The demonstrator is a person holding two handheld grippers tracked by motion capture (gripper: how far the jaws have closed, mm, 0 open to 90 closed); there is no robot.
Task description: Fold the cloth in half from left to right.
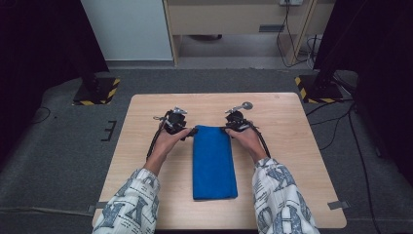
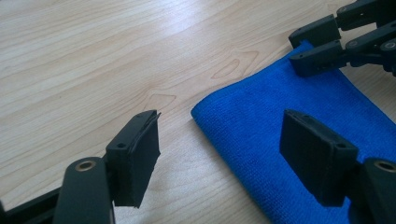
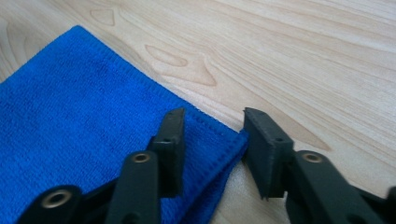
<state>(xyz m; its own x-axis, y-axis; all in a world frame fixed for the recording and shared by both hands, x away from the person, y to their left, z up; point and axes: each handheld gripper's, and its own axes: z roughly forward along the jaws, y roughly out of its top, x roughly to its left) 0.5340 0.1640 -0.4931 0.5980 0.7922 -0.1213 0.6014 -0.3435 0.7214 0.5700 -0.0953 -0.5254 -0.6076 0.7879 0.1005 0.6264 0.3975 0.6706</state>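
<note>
Right gripper view has the right tongs [image 3: 212, 144] part-open astride the soft, limp blue cloth's [image 3: 84, 135] far corner, unpinched; left tongs [image 2: 219, 158] gape wide at its other corner.

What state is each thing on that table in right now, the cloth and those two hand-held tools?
blue cloth: folded into a long flat strip, lying on the wooden table.
left tool: jaws wide apart around the cloth's far corner, not pressing it.
right tool: jaws partly closed around the other far corner, pads not yet pinching it.
</note>
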